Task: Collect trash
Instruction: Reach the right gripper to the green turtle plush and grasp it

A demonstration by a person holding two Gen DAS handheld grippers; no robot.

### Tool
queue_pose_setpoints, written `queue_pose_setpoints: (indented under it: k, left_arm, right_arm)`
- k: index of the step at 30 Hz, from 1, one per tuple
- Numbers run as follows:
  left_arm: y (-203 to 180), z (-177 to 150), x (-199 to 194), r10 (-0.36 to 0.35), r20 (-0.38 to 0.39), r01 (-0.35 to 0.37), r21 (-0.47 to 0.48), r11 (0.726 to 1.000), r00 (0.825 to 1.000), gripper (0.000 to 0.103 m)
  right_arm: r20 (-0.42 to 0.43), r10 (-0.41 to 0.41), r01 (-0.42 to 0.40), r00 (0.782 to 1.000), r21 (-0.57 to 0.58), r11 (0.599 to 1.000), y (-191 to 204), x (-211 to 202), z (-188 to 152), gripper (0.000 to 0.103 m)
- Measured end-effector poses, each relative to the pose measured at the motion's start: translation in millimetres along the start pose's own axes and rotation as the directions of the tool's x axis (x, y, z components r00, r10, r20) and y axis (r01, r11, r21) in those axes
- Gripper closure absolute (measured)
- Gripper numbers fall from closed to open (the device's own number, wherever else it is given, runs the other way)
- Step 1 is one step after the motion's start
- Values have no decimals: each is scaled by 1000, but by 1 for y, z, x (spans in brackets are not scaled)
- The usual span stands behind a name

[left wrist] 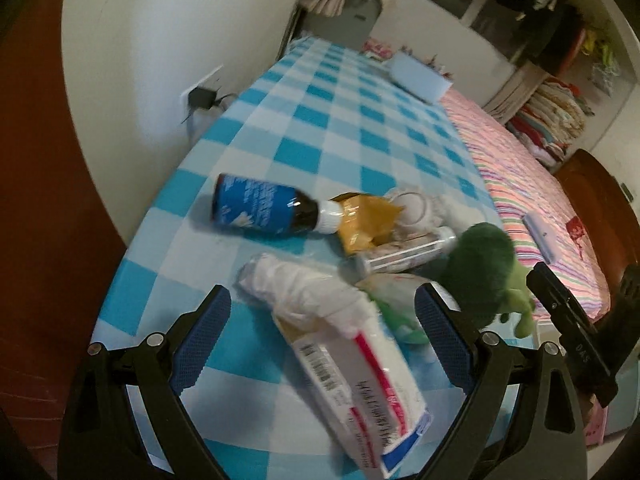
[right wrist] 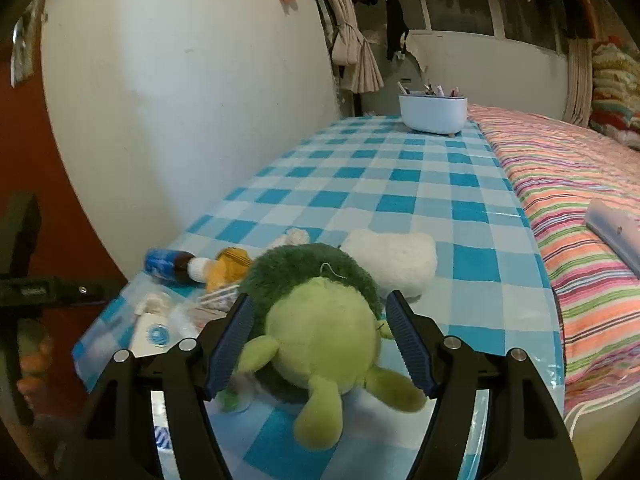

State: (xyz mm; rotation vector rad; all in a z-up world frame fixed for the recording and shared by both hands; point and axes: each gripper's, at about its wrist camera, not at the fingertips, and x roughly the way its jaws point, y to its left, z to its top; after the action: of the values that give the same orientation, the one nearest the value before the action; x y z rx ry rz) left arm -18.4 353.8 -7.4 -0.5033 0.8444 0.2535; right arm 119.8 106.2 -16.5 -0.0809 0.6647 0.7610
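Note:
On the blue checked table [left wrist: 320, 128] lies a heap of litter: a brown bottle with a blue label [left wrist: 260, 208], a yellow wrapper [left wrist: 368, 220], a clear tube [left wrist: 400, 256], a crumpled white wad [left wrist: 304, 292] and a white packet with a red stripe [left wrist: 360, 384]. My left gripper [left wrist: 323, 290] is open, its fingers on either side of the wad and packet. My right gripper [right wrist: 319, 296] is shut on a green plush turtle [right wrist: 320, 340], belly towards the camera, just above the table's near end. The turtle [left wrist: 480, 272] also shows at the right of the left wrist view.
A white fluffy pad [right wrist: 392, 260] lies behind the turtle. A white tub of pens [right wrist: 434, 114] stands at the table's far end. A bed with a striped cover [right wrist: 580, 200] runs along the right, a remote [right wrist: 616, 232] on it. A wall borders the left.

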Motion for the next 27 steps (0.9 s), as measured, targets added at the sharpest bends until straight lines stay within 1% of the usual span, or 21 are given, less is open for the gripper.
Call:
queue_pose_setpoints:
  k: [1, 3, 6, 8, 10, 12, 15, 18, 20, 22, 23, 24, 27]
  left_arm:
    - [4, 0, 3, 4, -15, -4, -17, 1000, 1000, 11]
    - [9, 2, 10, -5, -36, 3, -52, 999, 999, 11]
    - [16, 6, 21, -13, -74, 5, -105, 995, 997, 11]
    - [18, 8, 31, -36, -106, 22, -134, 991, 994, 11]
    - [19, 10, 37, -50, -125, 31, -155, 987, 991, 11]
    - [19, 10, 43, -43, -145, 19, -160, 987, 988, 11]
    - [21, 11, 50, -44, -169, 13, -179, 984, 985, 11]
    - [23, 14, 56, -38, -183, 1, -199, 980, 982, 11]
    - [24, 16, 61, -53, -197, 9, -217, 976, 979, 11]
    - [23, 18, 67, -55, -214, 7, -221, 975, 975, 11]
    - [22, 18, 71, -56, -224, 5, -222, 975, 973, 11]
    - [22, 18, 75, -56, -233, 3, -225, 974, 971, 11]
    - [18, 21, 79, -29, -232, -19, -203, 979, 972, 11]
  right_arm:
    - [-8, -4, 4, 1000, -4, 1000, 0, 4, 1, 35]
    - [-17, -20, 20, 1000, -1, 1000, 0, 8, 2, 28]
    - [-32, -20, 20, 999, 1, 1000, -2, 13, 4, 23]
    - [-45, 7, -6, 999, 31, 999, -7, 15, 6, 23]
    - [-73, 83, -77, 994, 84, 994, -14, 19, 6, 22]
    - [-95, 145, -134, 985, 115, 984, -17, 24, 4, 22]
    - [-100, 153, -143, 983, 97, 985, -13, 25, 4, 23]
    - [-129, 147, -138, 981, 76, 988, -7, 31, 3, 23]
    - [-136, 150, -142, 979, 70, 987, -5, 32, 2, 23]
    - [-134, 152, -144, 979, 66, 987, -3, 30, 2, 30]
    - [-138, 153, -146, 979, 62, 987, -2, 30, 2, 31]
    - [-137, 148, -142, 979, 53, 988, 0, 29, 2, 34]
    - [-121, 147, -142, 982, 48, 989, 3, 25, 0, 39]
